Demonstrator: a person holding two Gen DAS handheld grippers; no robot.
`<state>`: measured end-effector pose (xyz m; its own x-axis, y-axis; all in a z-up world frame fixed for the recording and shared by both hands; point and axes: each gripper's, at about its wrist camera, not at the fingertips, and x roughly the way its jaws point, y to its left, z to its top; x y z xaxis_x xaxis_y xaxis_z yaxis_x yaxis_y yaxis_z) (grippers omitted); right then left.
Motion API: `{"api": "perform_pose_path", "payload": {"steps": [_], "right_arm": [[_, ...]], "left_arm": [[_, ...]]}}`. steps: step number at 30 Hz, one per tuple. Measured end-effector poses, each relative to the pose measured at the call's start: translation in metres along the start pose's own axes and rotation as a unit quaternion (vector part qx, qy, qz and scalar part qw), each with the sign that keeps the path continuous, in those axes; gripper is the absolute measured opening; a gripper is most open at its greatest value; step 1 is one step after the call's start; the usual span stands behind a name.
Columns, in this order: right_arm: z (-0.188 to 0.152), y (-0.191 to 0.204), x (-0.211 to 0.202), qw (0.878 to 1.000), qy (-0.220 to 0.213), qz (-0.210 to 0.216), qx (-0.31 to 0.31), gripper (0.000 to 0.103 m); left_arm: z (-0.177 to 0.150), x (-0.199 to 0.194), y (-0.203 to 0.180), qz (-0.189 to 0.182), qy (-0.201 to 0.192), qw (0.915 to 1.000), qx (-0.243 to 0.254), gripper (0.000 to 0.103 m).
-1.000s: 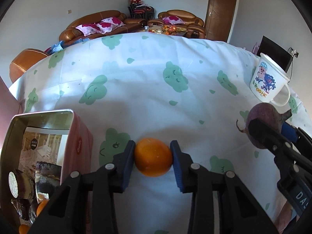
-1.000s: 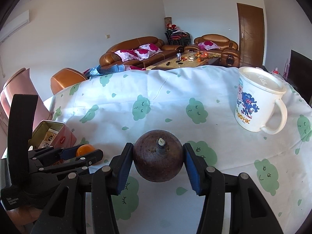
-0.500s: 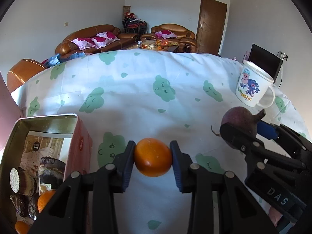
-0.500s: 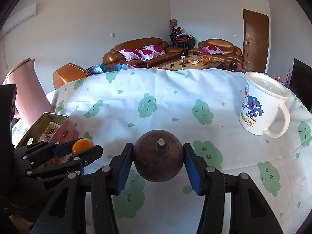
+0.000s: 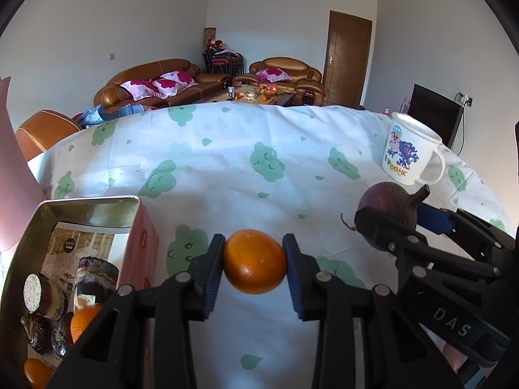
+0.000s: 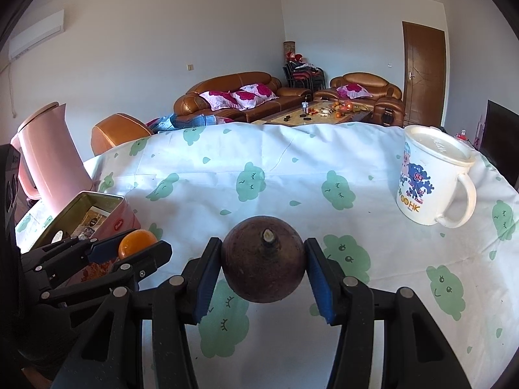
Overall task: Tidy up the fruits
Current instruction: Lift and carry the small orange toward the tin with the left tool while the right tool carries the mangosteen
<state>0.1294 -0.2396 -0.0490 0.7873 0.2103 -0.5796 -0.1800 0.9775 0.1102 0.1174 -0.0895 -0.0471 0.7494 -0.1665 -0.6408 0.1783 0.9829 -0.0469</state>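
The left gripper [image 5: 254, 261] clamps a round orange [image 5: 254, 261]; the right gripper [image 6: 263, 264] clamps a round dark purple-brown fruit [image 6: 263, 264], stem facing the camera.

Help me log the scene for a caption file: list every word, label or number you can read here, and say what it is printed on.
"HK", after some round orange marks, on the white mug.
"DAS" on the body of the right tongs.
Red oval label on the side of the pink tin: too small to read.
Black round badge on the printed sheet inside the tin: too blurred to read.
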Motion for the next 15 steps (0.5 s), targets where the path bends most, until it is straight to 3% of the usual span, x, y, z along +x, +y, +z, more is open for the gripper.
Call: {"api": "perform_pose_path", "payload": {"steps": [15], "right_arm": [[-0.007,0.003,-0.017,1.0,-0.021,-0.003,0.003,0.053]], "left_arm": [[-0.011,-0.019,0.0,0.006,-0.02,0.9998,0.0,0.037]]}}
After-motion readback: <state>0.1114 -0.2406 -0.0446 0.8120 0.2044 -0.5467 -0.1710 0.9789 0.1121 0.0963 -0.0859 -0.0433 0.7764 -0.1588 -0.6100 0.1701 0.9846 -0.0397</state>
